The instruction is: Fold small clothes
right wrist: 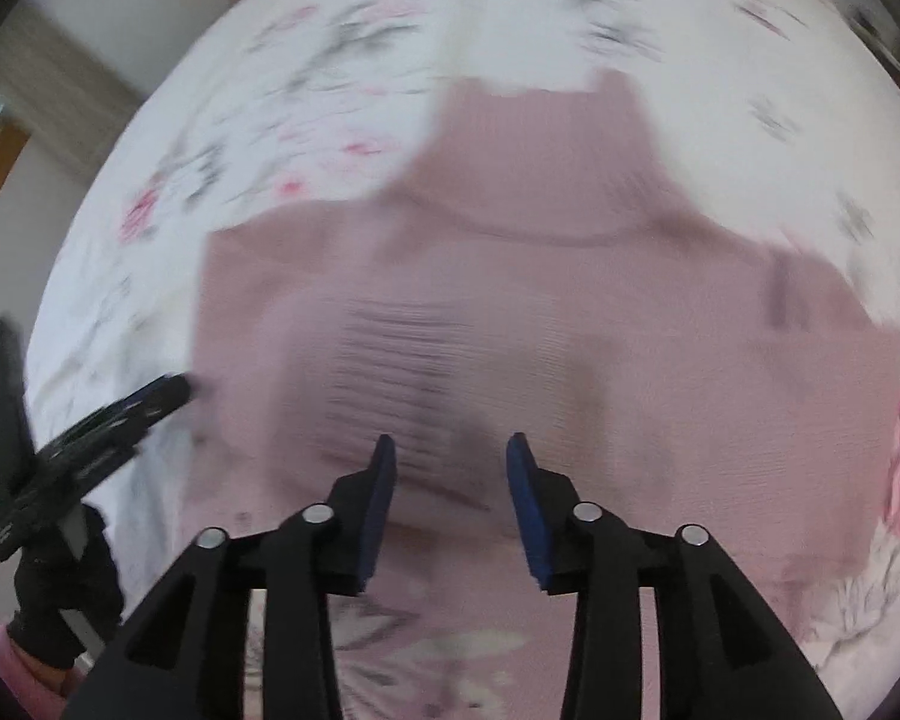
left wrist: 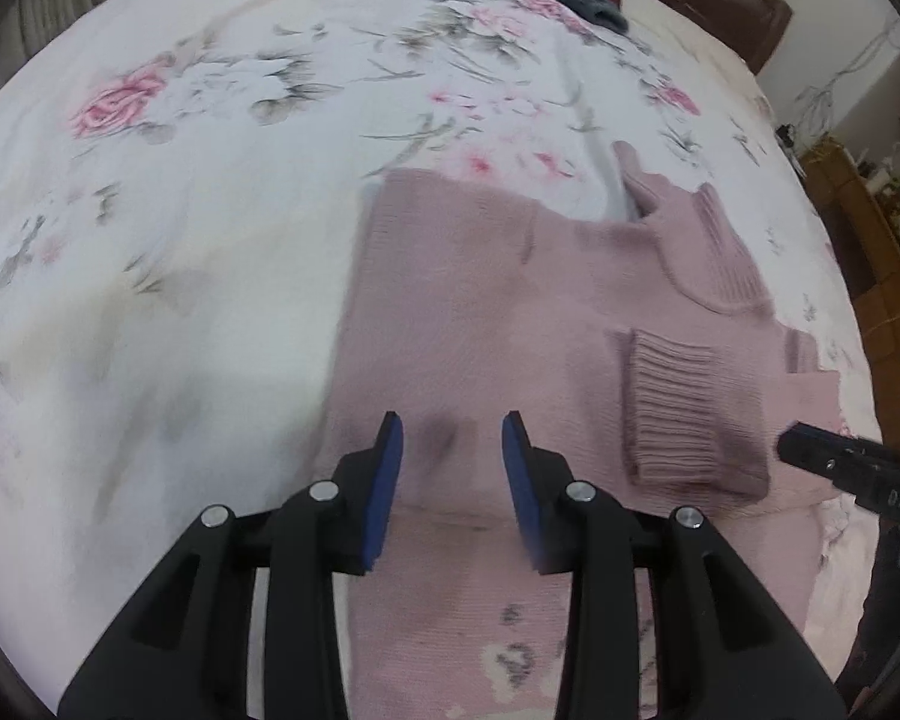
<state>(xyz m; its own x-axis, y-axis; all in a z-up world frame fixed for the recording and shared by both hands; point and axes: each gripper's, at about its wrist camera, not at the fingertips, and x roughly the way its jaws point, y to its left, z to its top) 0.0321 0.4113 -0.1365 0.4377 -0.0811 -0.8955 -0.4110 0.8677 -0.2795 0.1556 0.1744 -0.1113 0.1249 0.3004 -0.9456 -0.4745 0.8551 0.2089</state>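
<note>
The pink sweater lies flat on the floral sheet, spreading ahead of and under both sets of fingers. The left gripper has its fingers apart and empty over the sweater body, a ribbed cuff just to their right. The right gripper is likewise spread wide and empty, its fingers over the blurred ribbed cuff.
</note>
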